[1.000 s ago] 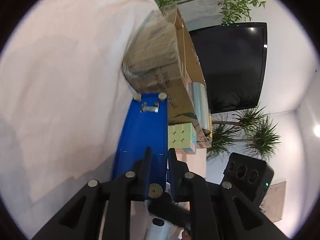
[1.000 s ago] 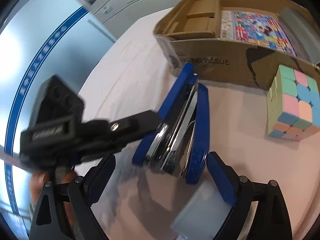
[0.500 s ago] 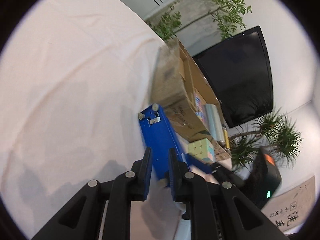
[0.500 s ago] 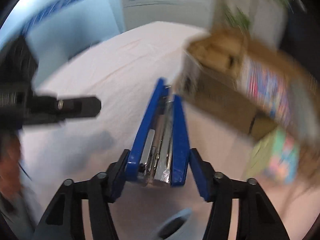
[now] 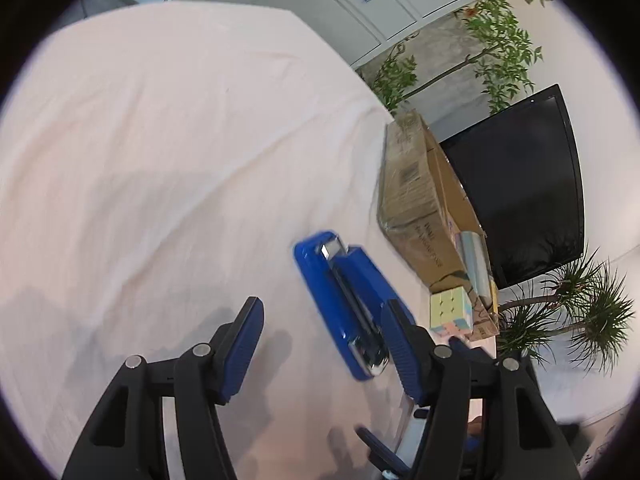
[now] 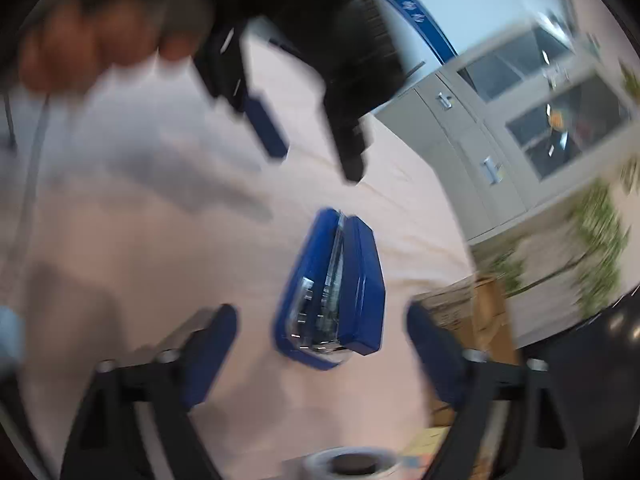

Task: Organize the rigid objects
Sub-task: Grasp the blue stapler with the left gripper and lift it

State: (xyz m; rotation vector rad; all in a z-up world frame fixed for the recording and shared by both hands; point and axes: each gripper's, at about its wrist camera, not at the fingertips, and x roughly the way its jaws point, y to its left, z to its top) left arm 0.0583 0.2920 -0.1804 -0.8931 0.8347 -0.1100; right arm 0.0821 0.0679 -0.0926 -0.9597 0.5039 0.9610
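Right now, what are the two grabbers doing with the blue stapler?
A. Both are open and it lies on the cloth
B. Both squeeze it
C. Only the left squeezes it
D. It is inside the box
A: the left gripper and right gripper both gape open, and the blue stapler lies free on the pink tablecloth.

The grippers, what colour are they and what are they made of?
Each gripper, left and right, has a black frame with cut-out holes and small silver bolts. The fingers end in long, ridged blue pads. The bare fingers of the person's hand look blurry in the right wrist view.
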